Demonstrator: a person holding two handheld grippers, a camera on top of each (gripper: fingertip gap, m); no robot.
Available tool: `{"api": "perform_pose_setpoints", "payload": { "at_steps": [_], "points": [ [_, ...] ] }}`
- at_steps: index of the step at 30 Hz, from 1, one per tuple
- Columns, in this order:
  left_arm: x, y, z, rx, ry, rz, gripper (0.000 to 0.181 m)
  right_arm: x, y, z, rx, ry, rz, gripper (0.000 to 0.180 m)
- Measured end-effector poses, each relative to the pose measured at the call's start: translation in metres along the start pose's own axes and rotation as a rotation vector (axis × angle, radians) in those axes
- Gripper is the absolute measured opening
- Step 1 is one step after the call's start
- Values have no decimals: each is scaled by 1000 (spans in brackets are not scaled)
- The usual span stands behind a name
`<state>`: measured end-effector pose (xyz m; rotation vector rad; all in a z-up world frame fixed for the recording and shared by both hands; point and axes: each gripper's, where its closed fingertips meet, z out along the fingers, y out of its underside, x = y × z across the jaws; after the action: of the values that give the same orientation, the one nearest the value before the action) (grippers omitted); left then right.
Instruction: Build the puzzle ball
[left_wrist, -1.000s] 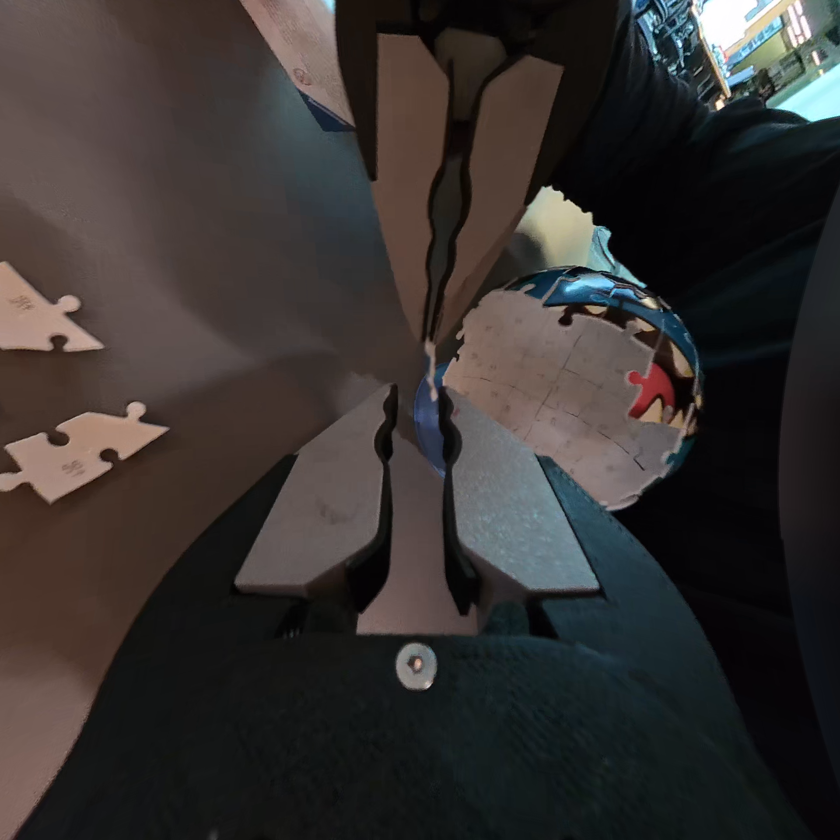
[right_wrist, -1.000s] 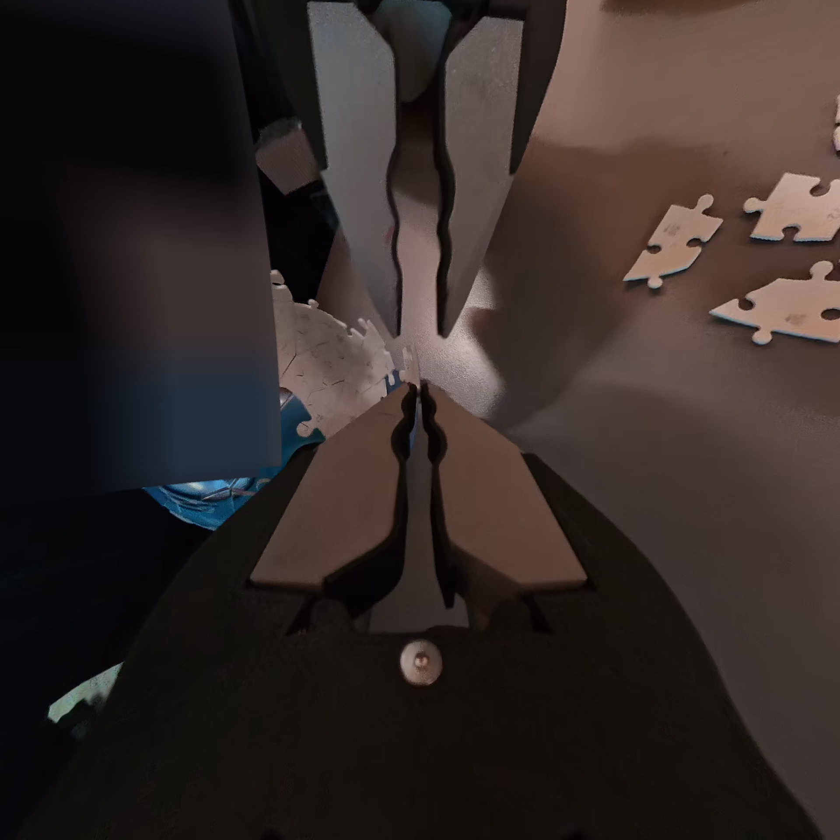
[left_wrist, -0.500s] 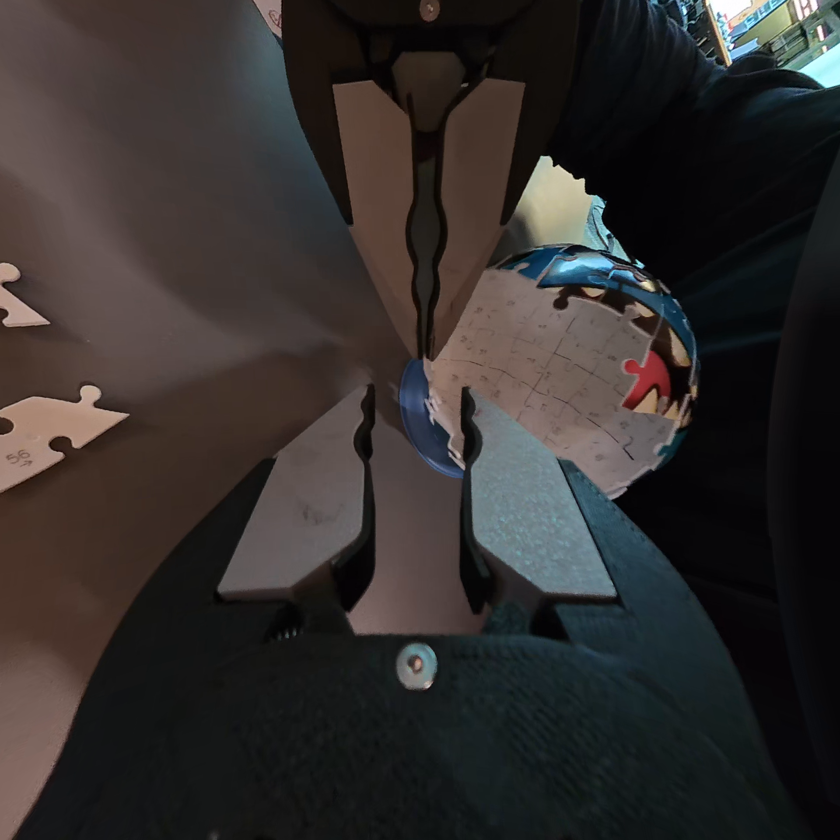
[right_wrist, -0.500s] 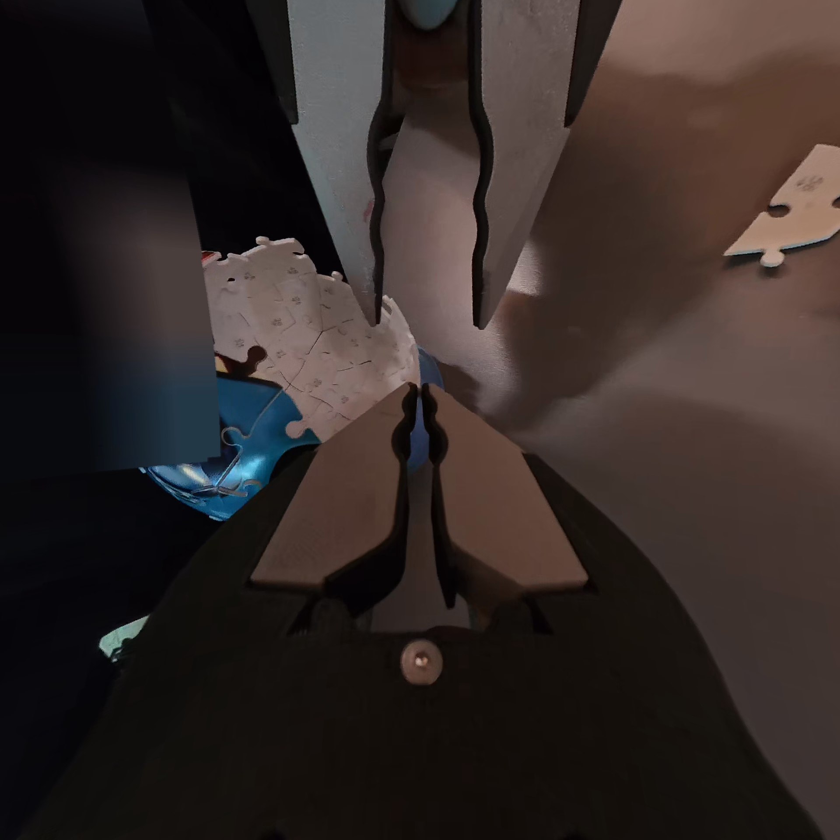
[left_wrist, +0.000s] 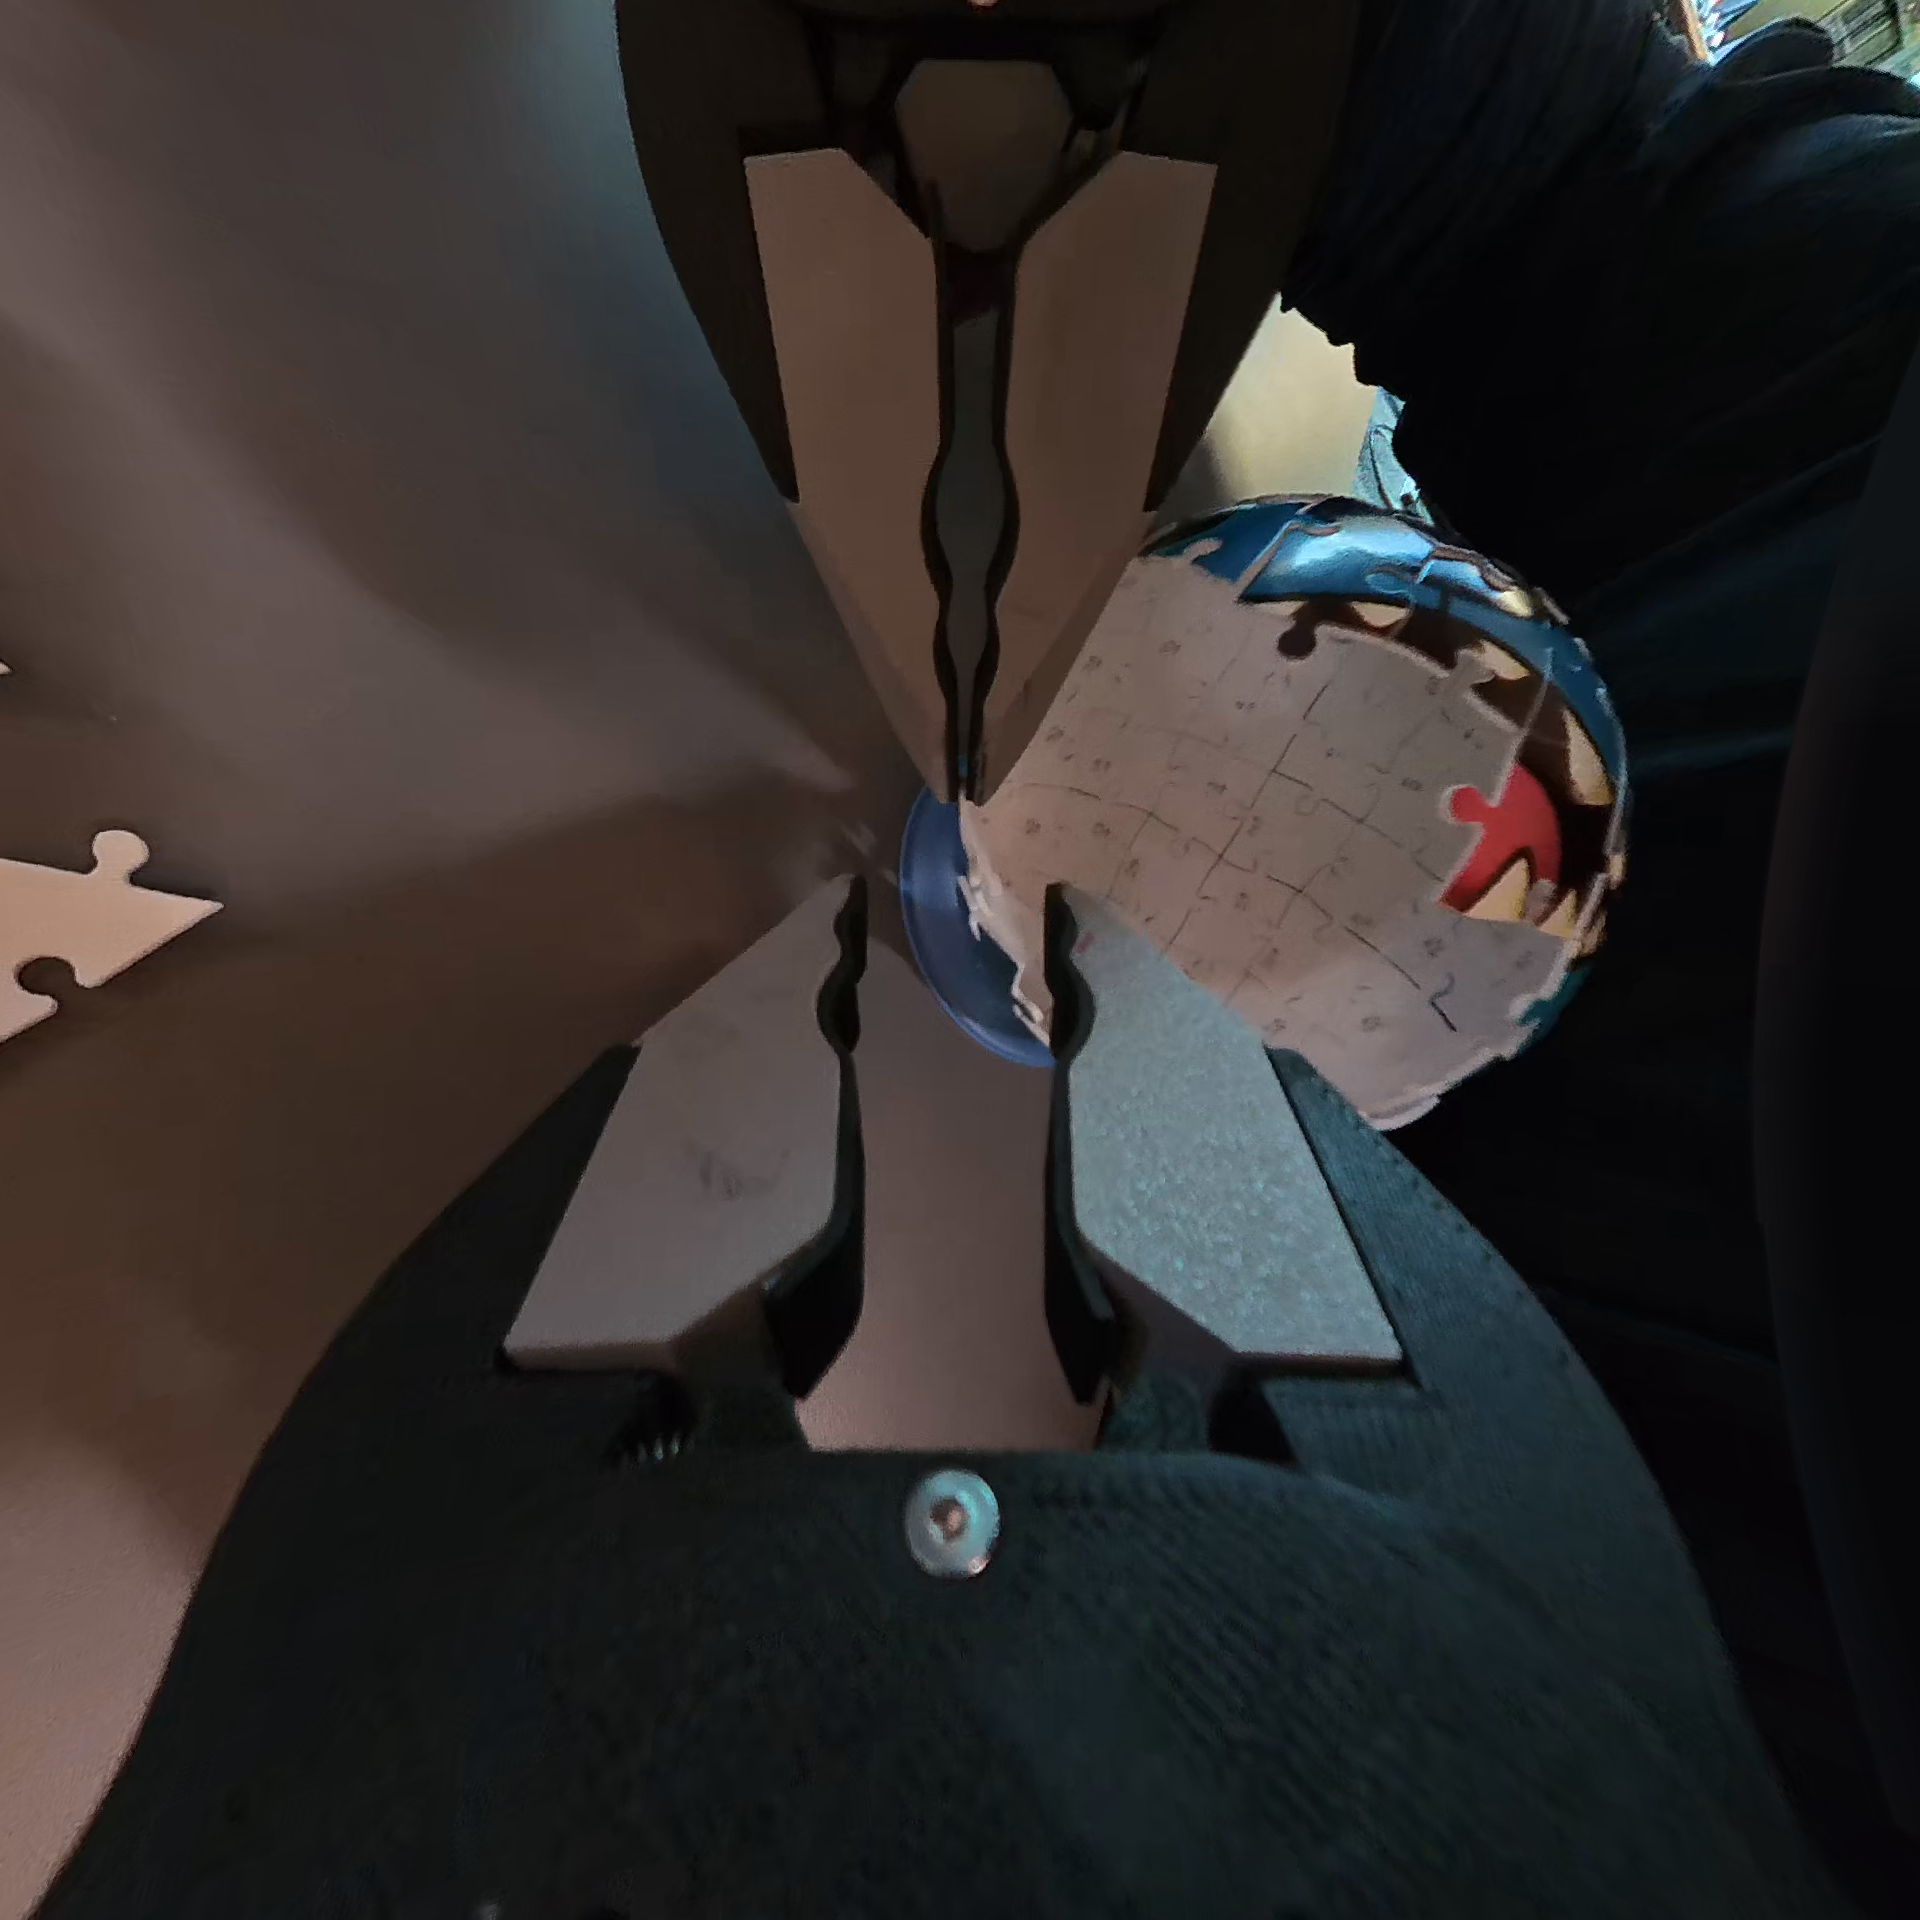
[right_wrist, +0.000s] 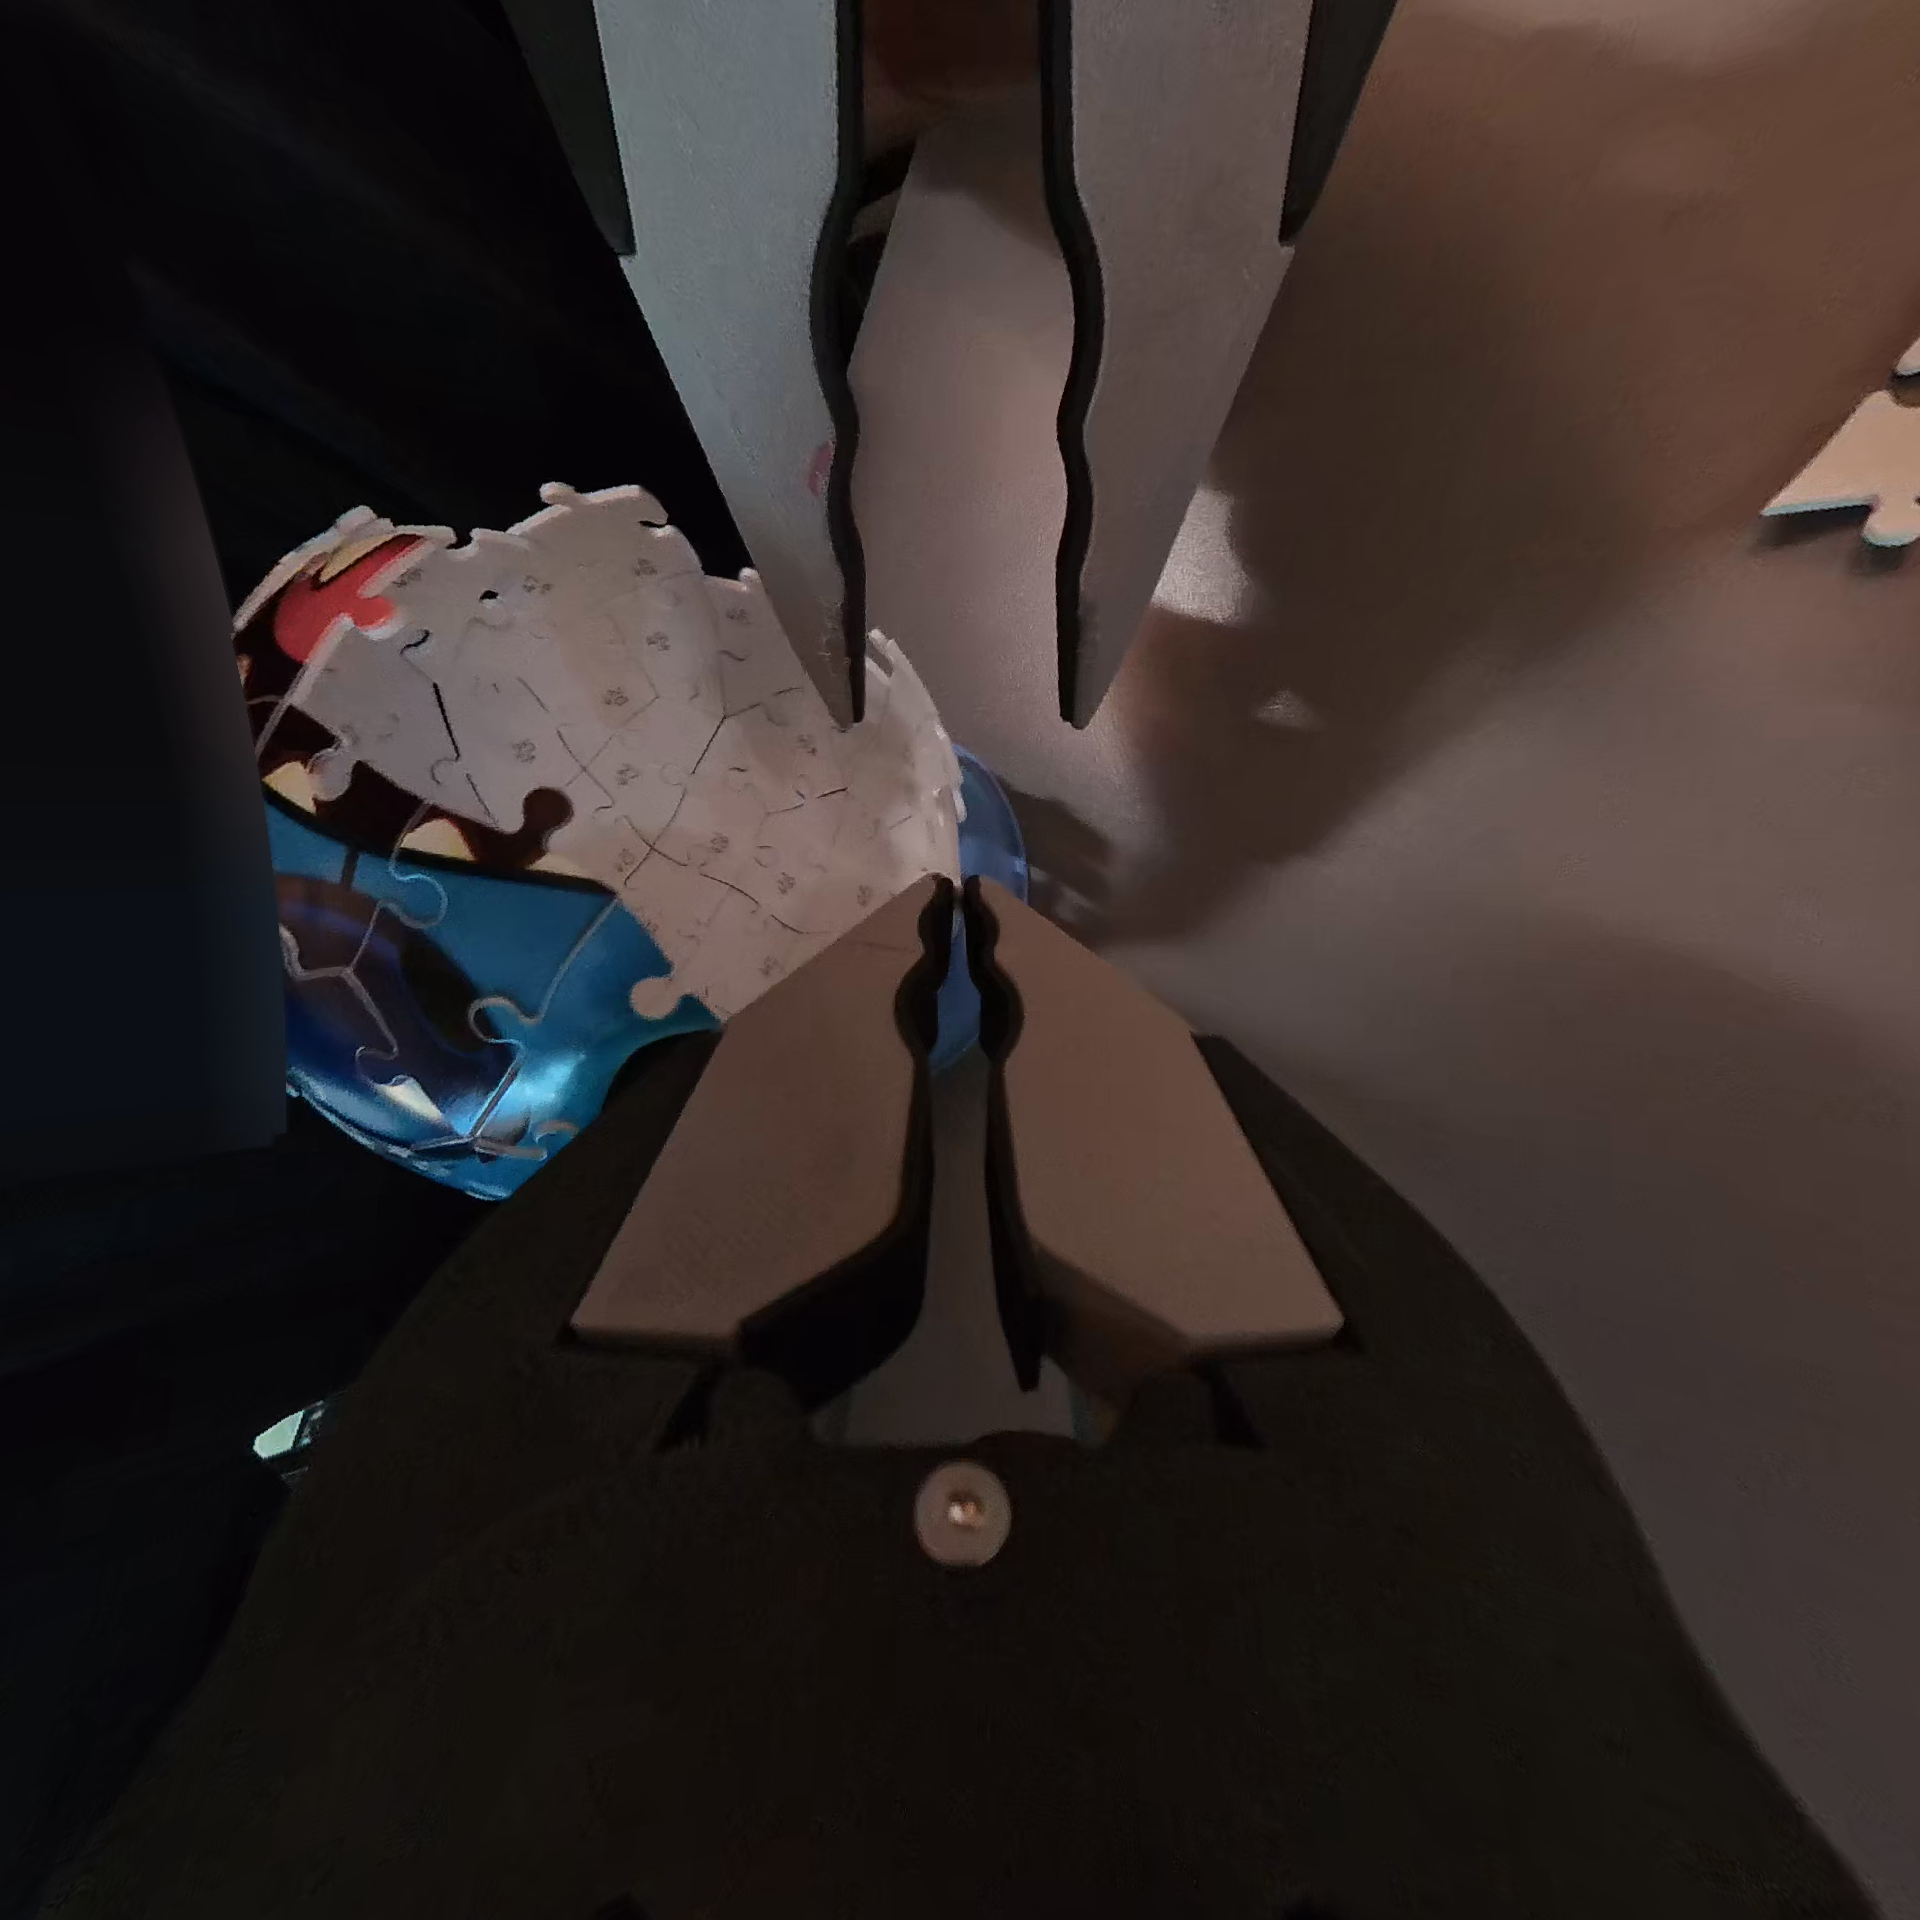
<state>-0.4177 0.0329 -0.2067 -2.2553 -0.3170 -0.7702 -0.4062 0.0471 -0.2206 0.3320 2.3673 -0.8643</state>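
The partly built puzzle ball (left_wrist: 1299, 831) is an open shell, white inside and blue with red and cream outside. It hangs beside the two grippers and also shows in the right wrist view (right_wrist: 644, 748). My right gripper (right_wrist: 956, 883) is shut on the shell's edge; in the left wrist view it (left_wrist: 963, 795) comes down from the top. My left gripper (left_wrist: 954, 891) is open, with the shell's blue edge between its fingers, close to the right one. In the right wrist view it (right_wrist: 964, 717) points down from the top, its jaws apart.
White loose puzzle pieces lie face down on the brown table (left_wrist: 364, 520): one at the left (left_wrist: 94, 914), one at the right edge of the right wrist view (right_wrist: 1860, 488). A person's dark sleeve (left_wrist: 1610, 312) sits behind the ball. My left and right fingertips are right by each other.
My left gripper has opened and let go of the ball's edge. My right gripper stays shut on it. The loose pieces have slid toward the frame edges.
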Motion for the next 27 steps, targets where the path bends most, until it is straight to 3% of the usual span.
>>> {"api": "perform_pose_setpoints", "payload": {
  "at_steps": [27],
  "points": [
    [3, 8, 16, -124, -2, 53, 26, 1, 2, 1, -21, 42, 3, 0]
  ]
}}
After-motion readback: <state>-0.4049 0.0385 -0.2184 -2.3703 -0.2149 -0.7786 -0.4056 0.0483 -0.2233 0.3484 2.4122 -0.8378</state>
